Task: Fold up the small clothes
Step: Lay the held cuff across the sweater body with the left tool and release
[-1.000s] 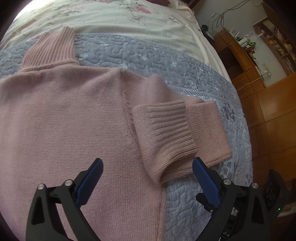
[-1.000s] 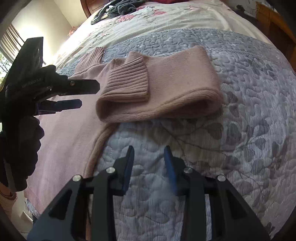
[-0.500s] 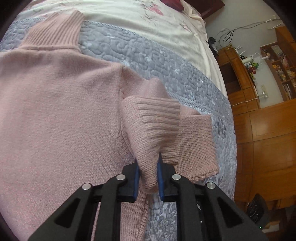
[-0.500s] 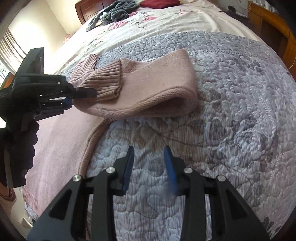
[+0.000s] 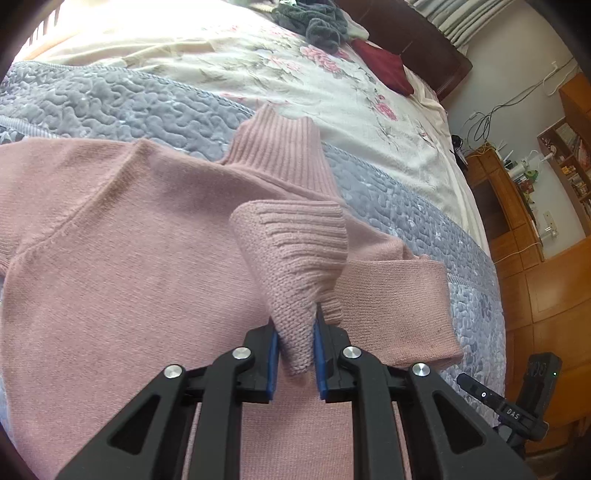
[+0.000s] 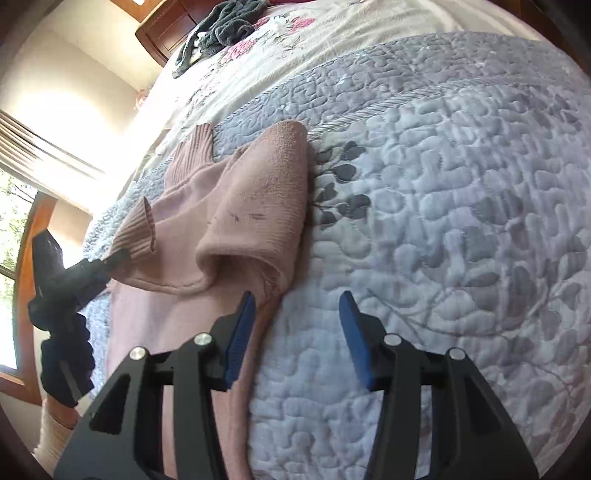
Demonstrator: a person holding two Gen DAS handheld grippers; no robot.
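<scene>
You are working over a bed whose grey quilted coverlet [image 6: 461,192] fills most of both views, with a cream floral sheet [image 5: 258,66] beyond it toward the headboard. A heap of dark grey clothes [image 5: 314,18] and a dark red cushion [image 5: 384,68] lie on that sheet, well apart from your work.

The pink sweater [image 5: 118,266] lies spread on the coverlet, its ribbed turtleneck collar [image 5: 280,155] pointing toward the floral sheet. In the right wrist view, 1 sleeve [image 6: 258,206] is folded back across the body, its doubled bend resting at the sweater's side edge, just ahead of your right gripper.

Your left gripper [image 5: 295,354] is clenched on the ribbed cuff [image 5: 299,254] of that sleeve: the knit is pinched between the 2 blue pads [image 5: 272,354], and the cuff stands lifted off the sweater's body, fanning out above the jaws. The right wrist view shows the same grip from the side, the cuff raised at the tip of the black tool, held by a hand in a dark glove [image 6: 62,347].

Your right gripper [image 6: 297,317] hangs released, its blue pads wide apart and holding nothing; the left pad sits over the sweater's side hem, the right one over bare coverlet
</scene>
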